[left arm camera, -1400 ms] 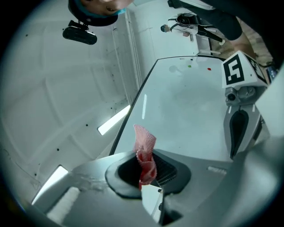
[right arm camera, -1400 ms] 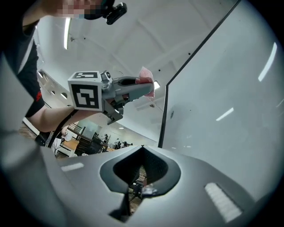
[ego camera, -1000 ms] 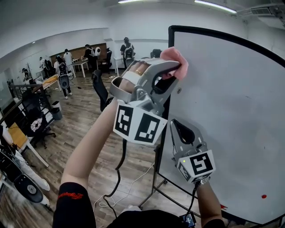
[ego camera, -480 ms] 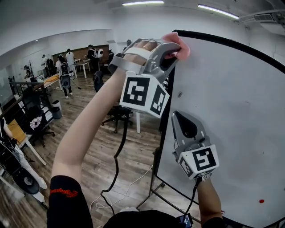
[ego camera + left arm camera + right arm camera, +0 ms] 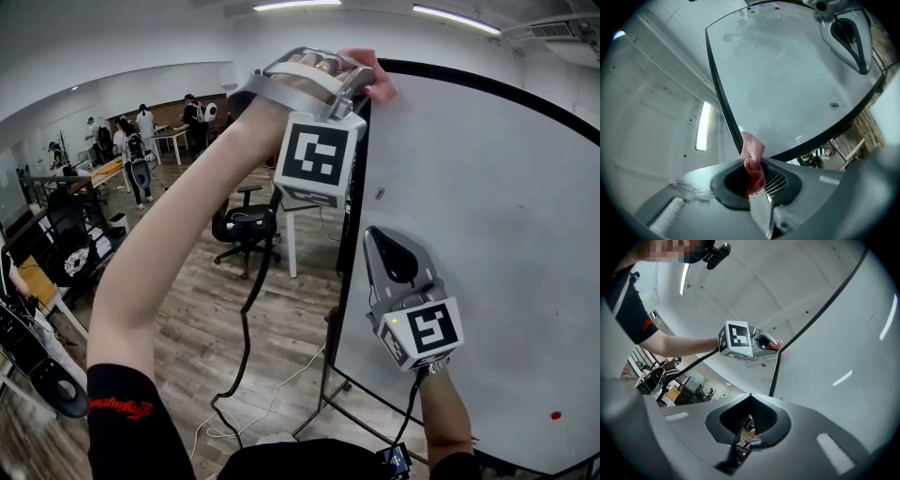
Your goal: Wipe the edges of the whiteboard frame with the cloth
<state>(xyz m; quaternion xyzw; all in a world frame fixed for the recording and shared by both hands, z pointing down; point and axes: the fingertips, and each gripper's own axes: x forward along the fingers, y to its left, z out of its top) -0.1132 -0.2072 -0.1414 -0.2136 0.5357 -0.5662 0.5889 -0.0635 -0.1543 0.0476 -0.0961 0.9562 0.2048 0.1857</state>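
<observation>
My left gripper (image 5: pixel 359 82) has its jaws closed tight on the pink cloth (image 5: pixel 378 84), a fold of which stands out past the tips. The cloth sits at the top left corner of the whiteboard frame (image 5: pixel 349 211), and the left gripper view shows its free end (image 5: pixel 752 146) touching the black edge there. My right gripper (image 5: pixel 377 240) has its jaws brought together with nothing between them. It lies lower, just inside the frame's left edge, over the white board face (image 5: pixel 497 234); contact with the face cannot be confirmed. From the corner the frame runs clear along the top to the right and down the left side. Outside the left edge there is open air, with an office chair (image 5: pixel 242 225) well back on the wood floor (image 5: pixel 202 319). My left gripper's cable (image 5: pixel 249 323) hangs just outside that edge.
</observation>
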